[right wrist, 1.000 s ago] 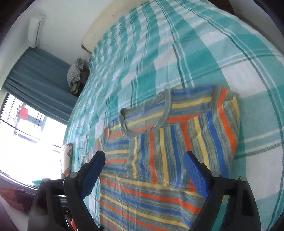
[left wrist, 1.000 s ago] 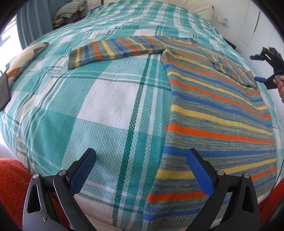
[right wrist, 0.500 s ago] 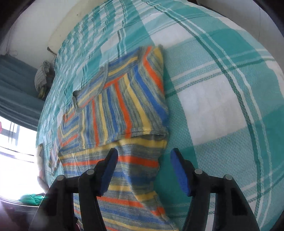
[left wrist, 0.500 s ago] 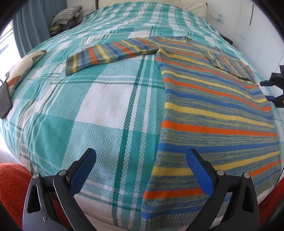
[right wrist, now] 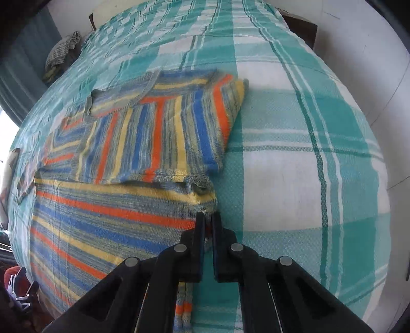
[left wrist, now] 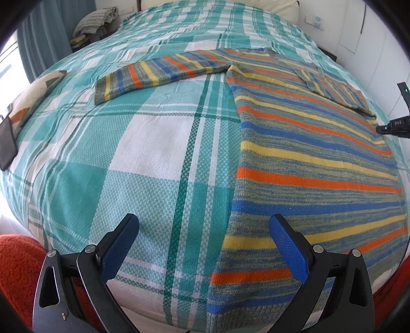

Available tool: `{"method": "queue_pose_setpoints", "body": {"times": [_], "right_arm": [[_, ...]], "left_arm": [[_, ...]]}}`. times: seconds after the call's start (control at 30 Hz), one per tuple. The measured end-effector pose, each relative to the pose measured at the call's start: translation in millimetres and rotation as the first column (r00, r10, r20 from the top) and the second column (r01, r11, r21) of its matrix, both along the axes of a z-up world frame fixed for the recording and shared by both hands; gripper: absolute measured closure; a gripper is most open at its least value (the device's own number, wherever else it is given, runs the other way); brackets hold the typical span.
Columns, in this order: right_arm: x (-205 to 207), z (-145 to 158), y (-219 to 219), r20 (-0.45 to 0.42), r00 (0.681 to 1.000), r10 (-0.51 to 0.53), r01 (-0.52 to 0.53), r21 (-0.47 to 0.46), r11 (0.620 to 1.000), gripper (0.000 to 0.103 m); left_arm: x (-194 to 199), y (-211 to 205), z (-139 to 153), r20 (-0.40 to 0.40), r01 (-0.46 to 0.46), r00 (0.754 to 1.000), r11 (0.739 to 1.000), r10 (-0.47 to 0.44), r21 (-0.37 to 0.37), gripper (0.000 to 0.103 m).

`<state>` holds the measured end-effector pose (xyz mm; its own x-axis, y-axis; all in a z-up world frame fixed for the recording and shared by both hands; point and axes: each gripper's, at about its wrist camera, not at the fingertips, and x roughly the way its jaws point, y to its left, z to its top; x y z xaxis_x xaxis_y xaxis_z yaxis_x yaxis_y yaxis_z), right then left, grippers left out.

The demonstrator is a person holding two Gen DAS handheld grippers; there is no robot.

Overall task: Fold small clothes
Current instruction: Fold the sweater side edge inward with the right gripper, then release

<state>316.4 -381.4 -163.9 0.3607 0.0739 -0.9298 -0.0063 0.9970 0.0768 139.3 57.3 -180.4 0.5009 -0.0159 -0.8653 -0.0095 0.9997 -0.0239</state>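
A striped knit sweater (left wrist: 307, 158) in orange, blue and yellow lies flat on the bed. One sleeve (left wrist: 159, 74) stretches out to the left; the other sleeve (right wrist: 164, 138) is folded across the chest. My left gripper (left wrist: 205, 246) is open and empty, hovering over the sweater's bottom hem at the bed's near edge. My right gripper (right wrist: 208, 217) is shut on the sweater's side edge (right wrist: 202, 202), just below the folded sleeve. The right gripper's body shows at the far right of the left wrist view (left wrist: 394, 125).
The bed has a teal and white plaid cover (left wrist: 143, 153). A patterned cushion (left wrist: 36, 92) and a dark flat object (left wrist: 7, 143) lie at its left edge. Folded cloth (left wrist: 94, 20) sits beyond the bed's far corner. An orange blanket (left wrist: 18, 266) is below left.
My right gripper moved down to the sweater's side edge and closed on it; it was open a second ago. The left gripper barely moved and stays open.
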Motion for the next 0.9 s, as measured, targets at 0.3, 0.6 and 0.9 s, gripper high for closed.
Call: {"method": "queue_pose_setpoints", "body": {"times": [0.3, 0.6, 0.9], "right_arm": [[-12, 11, -15, 0.037, 0.999, -0.024, 0.024, 0.008, 1.0, 0.081], [-66, -5, 11, -0.012, 0.999, 0.053, -0.049, 0.194, 0.98, 0.051], [-143, 23, -40, 0.088, 0.987, -0.133, 0.122, 0.121, 0.985, 0.053]], "left_arm": [[-4, -7, 6, 0.03, 0.034, 0.999, 0.999, -0.035, 0.03, 0.001], [-7, -12, 5, 0.032, 0.051, 0.998, 0.997, -0.053, 0.063, 0.001], [-2, 7, 10, 0.044, -0.025, 0.999, 1.0, 0.025, 0.003, 0.001]]}}
